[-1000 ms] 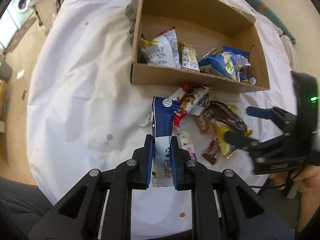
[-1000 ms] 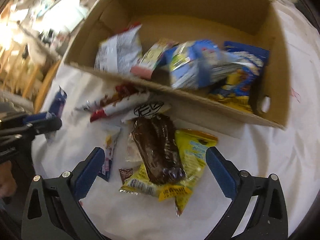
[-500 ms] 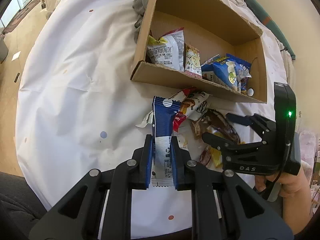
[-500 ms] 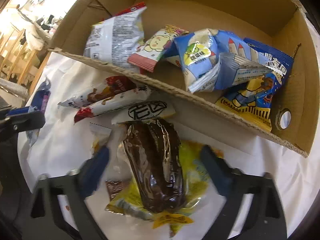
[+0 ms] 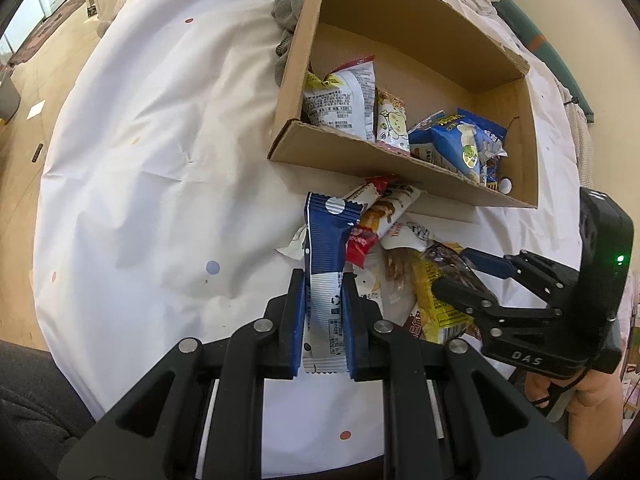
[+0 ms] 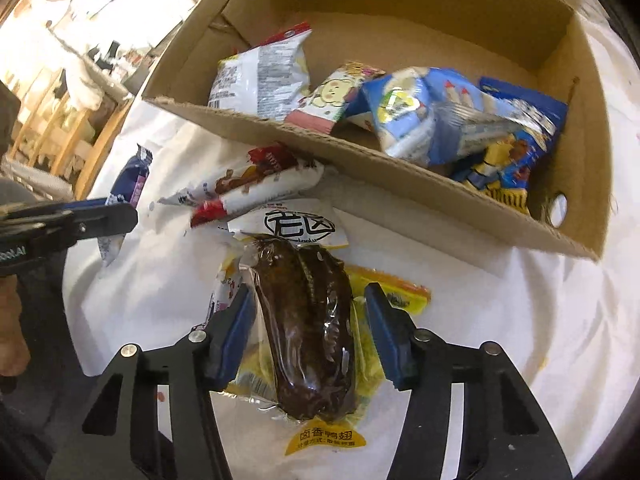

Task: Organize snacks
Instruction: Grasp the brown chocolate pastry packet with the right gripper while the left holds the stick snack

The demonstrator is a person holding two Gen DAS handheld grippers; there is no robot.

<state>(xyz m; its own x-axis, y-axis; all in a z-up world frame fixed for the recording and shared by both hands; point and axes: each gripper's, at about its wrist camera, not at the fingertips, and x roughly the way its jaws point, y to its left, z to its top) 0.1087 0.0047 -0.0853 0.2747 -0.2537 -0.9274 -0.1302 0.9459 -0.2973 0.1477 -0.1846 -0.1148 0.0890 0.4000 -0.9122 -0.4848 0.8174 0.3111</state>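
My left gripper [image 5: 323, 284] is shut on a blue-and-white snack bar [image 5: 326, 236], held upright above the white tablecloth. My right gripper [image 6: 308, 304] straddles a dark brown packet [image 6: 304, 344] lying on a yellow packet [image 6: 392, 292]. Its jaws are closing; the left pad is at the wrapper's edge and a small gap shows on the right. In the left wrist view the right gripper [image 5: 454, 270] sits low over the loose pile. A cardboard box [image 5: 360, 152] behind the pile holds a white bag [image 5: 344, 100] and blue bags [image 5: 460, 144].
Red-and-white bars [image 6: 256, 184] and a white packet with black lettering [image 6: 296, 224] lie against the box's front wall [image 6: 360, 160]. A grey cloth [image 5: 288, 4] lies behind the box. The table edge drops to wooden floor [image 5: 20, 140] at the left.
The right gripper's jaws have narrowed from wide open to close around the brown packet, and it has come nearer to the pile. The left gripper still holds the blue bar in place.
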